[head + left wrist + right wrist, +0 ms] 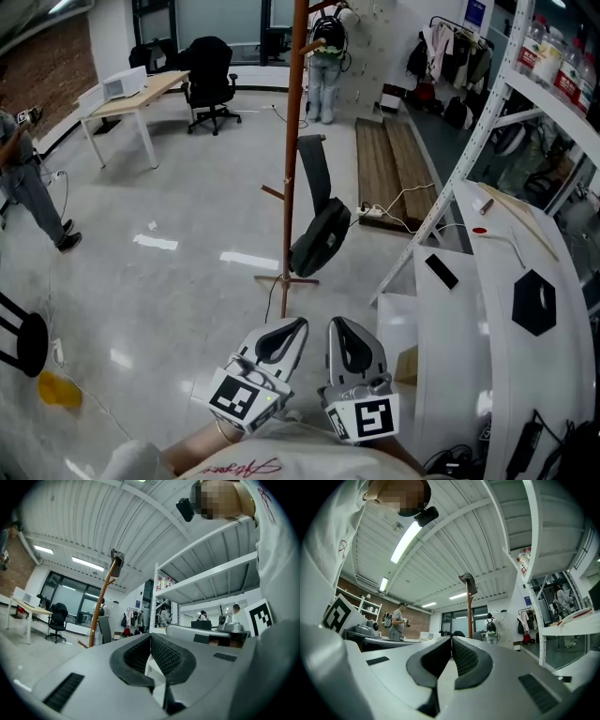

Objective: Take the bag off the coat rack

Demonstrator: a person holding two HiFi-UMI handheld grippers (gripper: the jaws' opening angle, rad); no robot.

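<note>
Head view: both tools are held low and near the operator's body, side by side, well apart from the coat rack [292, 141], which stands farther out on the grey floor.

- Left tool [284, 335]: jaws pressed together, nothing between them; the left gripper view confirms this.
- Right tool [346, 336]: jaws also closed with nothing in them, per the right gripper view.
- Bag [321, 240]: dark, hanging on the right side of the wooden pole. Its wide strap [315, 173] runs up to a peg at about mid-height. The body hangs low, just above the cross-shaped foot [287, 277].
- White shelving frame [487, 122] stands to the right of the rack. A white cable [398, 202] lies on the floor beyond it.

Status: approach not started; bag untouched.

Risks, as I judge them:
1. The pole is slender and the foot looks small. A sideways tug on the bag, rather than a lift of the strap up and over the peg, could tip the rack.
2. Both tools must open before reaching the strap; arriving closed would only shove the bag and set it swinging.
3. Gripping the soft body instead of the strap could leave the strap hooked on its peg.
</note>
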